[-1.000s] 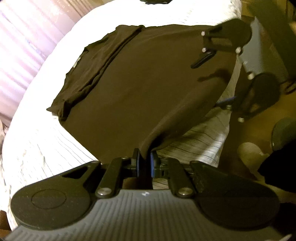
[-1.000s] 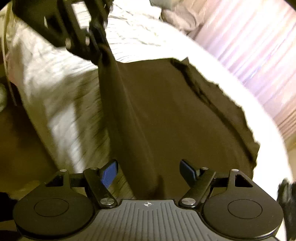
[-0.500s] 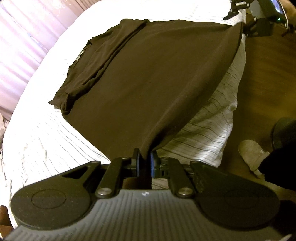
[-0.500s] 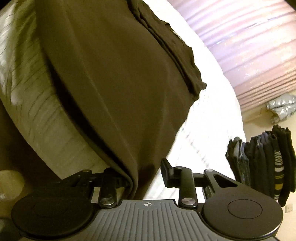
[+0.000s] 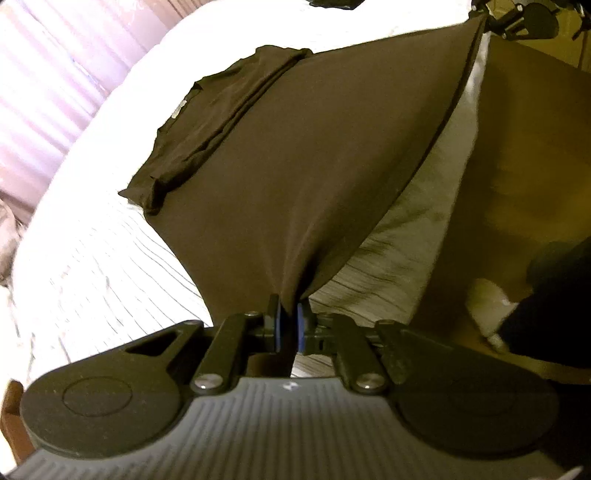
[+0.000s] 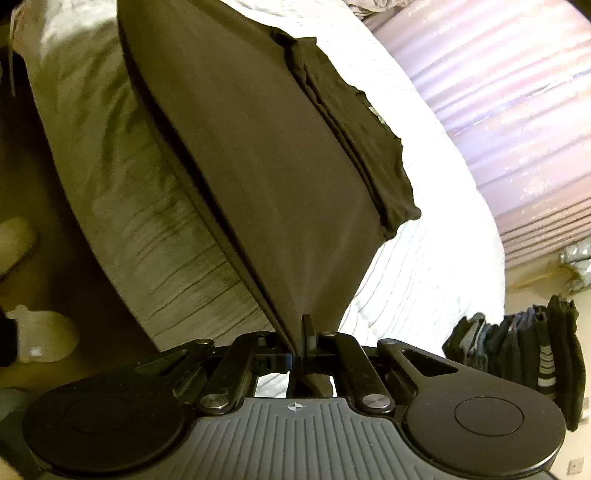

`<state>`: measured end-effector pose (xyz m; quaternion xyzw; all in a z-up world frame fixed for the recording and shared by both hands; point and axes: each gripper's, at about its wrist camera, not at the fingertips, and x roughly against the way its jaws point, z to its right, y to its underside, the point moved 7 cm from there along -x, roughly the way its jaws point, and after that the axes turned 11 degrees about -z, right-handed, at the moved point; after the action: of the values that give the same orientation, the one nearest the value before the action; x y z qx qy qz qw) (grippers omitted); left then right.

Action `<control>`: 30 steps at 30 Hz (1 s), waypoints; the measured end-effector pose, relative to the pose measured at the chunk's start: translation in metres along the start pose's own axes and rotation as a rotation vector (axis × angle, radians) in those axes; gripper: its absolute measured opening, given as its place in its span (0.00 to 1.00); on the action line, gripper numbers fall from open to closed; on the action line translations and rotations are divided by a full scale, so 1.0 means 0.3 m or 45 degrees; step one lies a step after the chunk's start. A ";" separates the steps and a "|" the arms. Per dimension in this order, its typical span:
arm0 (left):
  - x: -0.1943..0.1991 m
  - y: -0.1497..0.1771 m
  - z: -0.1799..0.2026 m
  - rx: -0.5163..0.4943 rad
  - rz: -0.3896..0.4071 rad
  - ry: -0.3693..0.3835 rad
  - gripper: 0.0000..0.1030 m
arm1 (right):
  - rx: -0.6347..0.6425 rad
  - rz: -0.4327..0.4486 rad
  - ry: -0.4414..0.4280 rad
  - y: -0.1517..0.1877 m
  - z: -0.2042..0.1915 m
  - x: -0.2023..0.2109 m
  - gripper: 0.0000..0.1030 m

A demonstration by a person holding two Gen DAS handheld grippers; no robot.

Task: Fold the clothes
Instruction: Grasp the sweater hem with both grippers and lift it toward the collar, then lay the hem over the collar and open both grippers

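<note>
Left claw (image 5: 287,321): jaws closed tight on a corner of the dark shirt (image 5: 314,158), cloth pinched between the blue pads (image 5: 301,325) and pulled into creases that fan out from the grip.

Right claw (image 6: 299,347): jaws have just been closing and now clamp the other near corner of the same shirt, fabric bunched between them and a bit poking through below. In the left view that claw (image 5: 484,16) shows at the far top right, at the shirt's far hem corner.

Shirt: stretched taut between the two claws along its near hem, which runs just past the side edge of the bed (image 5: 92,280). The near part is lifted off the bedding; the rest slopes down onto the mattress. Far side already doubled over: a sleeve and side panel lie folded inward in a long strip (image 6: 354,140) along the far edge, with a small pale label (image 6: 376,112) near the collar end.

Bed has a white sheet with thin dark stripes, hanging down the side (image 6: 122,206). Pale pink curtain (image 6: 509,110) behind it. Row of dark folded clothes (image 6: 532,350) stacked upright at the right edge of the right view. Pale slipper (image 6: 44,339) on the floor (image 5: 517,155) beside the bed.
</note>
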<state>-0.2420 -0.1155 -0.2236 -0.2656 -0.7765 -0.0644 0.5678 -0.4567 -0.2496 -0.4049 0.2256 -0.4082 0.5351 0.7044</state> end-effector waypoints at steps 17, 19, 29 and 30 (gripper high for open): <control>0.183 -0.054 -0.139 0.126 -0.005 0.078 0.06 | -0.020 0.083 -0.141 0.005 0.159 0.234 0.02; 0.178 -0.121 -0.239 0.139 0.036 0.045 0.06 | 0.011 0.129 -0.133 -0.057 0.254 0.213 0.02; -0.080 -0.493 -0.828 0.148 0.088 0.104 0.07 | 0.104 0.084 -0.115 -0.484 0.728 -0.140 0.02; -0.129 -0.522 -0.879 0.143 0.085 0.118 0.07 | 0.093 0.064 -0.126 -0.527 0.767 -0.190 0.02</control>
<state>-0.0862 -0.3678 -0.1358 -0.2559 -0.7426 -0.0141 0.6188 -0.3905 -0.5071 -0.3026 0.2671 -0.4283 0.5555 0.6608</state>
